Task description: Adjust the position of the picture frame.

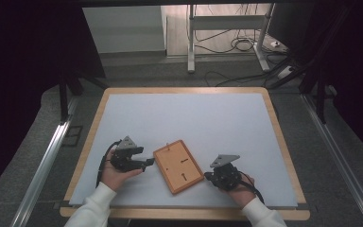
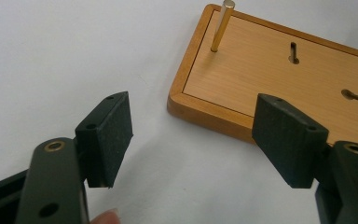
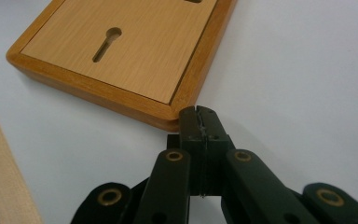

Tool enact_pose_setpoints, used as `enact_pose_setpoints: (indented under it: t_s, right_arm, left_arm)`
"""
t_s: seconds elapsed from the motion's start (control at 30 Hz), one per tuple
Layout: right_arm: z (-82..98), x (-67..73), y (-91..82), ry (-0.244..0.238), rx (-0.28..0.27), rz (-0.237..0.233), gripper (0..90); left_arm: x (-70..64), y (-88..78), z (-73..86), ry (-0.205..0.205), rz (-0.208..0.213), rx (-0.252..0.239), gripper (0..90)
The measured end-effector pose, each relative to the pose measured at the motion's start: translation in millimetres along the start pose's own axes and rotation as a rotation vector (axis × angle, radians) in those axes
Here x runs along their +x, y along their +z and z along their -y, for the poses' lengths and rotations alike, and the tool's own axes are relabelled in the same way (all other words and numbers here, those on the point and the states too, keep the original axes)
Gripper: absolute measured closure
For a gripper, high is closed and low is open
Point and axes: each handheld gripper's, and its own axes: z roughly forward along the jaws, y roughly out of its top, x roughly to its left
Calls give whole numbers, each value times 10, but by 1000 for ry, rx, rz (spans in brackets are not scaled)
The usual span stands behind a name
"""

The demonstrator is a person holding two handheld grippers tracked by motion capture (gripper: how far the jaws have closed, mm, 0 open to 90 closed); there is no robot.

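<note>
- Wooden board (image 1: pixel 178 166): lies flat on the white worktop (image 1: pixel 194 118), near the front edge and between the two hands, turned at an angle to the worktop's sides. It has a raised darker rim and a lighter inset panel.
- Panel detail, left gripper view: a brass peg (image 2: pixel 222 24) stands upright near one corner of the board (image 2: pixel 279 70); two keyhole-shaped slots are cut into the panel. The right gripper view shows one keyhole slot (image 3: pixel 106 43) in the board (image 3: pixel 121 51).
- Left hand-held gripper (image 1: pixel 147 163): held in the person's left hand (image 1: pixel 116 174) just left of the board, pointing across at its left edge. Jaws stand wide apart with nothing between them; in the left gripper view the board's near corner lies ahead of the gap, not touched by the pads (image 2: pixel 109 135).
- Right hand-held gripper (image 3: pixel 199 122): jaws pressed together, holding nothing. The tip sits just at the board's corner rim in the right gripper view; contact cannot be told.
- Right hand (image 1: pixel 238 189): grips its hand-held gripper (image 1: pixel 210 177) low over the worktop right of the board, pointing left toward it. The forearm in a white sleeve (image 1: pixel 264 217) enters from the bottom edge.
- Left forearm: also in a white sleeve (image 1: pixel 92 208), coming in from the lower left.
</note>
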Motion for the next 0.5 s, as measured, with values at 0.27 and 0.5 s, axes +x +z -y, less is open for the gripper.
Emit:
enact_pose_setpoints:
  t_s: [0.27,0.5]
  right_arm:
    - [-11,142,17,-26,7,-41,900]
    - [-26,190,26,-31,4,-66,900]
  left_arm:
    - [15,-6,2,0,-2,1,287]
    - [22,-11,3,-8,1,0,287]
